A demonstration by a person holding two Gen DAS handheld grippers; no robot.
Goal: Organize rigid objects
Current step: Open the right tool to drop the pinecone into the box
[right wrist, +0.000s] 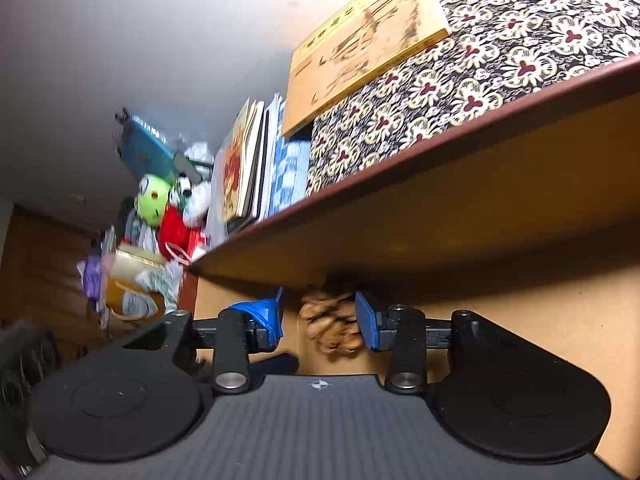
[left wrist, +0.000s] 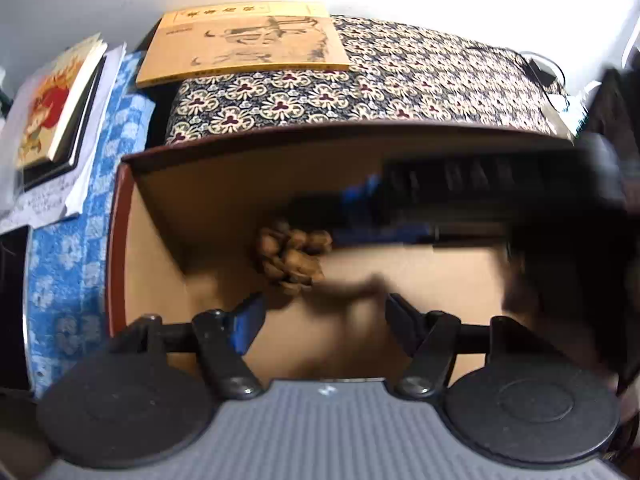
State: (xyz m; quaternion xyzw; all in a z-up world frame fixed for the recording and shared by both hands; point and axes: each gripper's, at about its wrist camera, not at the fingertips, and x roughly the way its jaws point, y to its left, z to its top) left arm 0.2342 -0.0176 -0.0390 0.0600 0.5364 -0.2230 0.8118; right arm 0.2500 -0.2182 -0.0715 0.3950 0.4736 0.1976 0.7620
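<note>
Cardboard box (left wrist: 160, 208), maroon rim, sits open under both grippers. Left gripper (left wrist: 324, 312) hangs over it with jaws apart, nothing between them. A pine cone (left wrist: 294, 258) lies on the box floor near the back wall (pretty blurry). Right gripper (right wrist: 319, 322) has its blue pads spread, the pine cone (right wrist: 332, 328) between them, contact unclear.

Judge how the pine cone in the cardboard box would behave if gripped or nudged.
The pine cone looks woody with open scales, so it is probably light and rigid, though scale tips might chip under pressure. Its rough, uneven surface should resist slipping between the right gripper pads. Its rounded, lopsided shape would likely wobble rather than roll straight.
</note>
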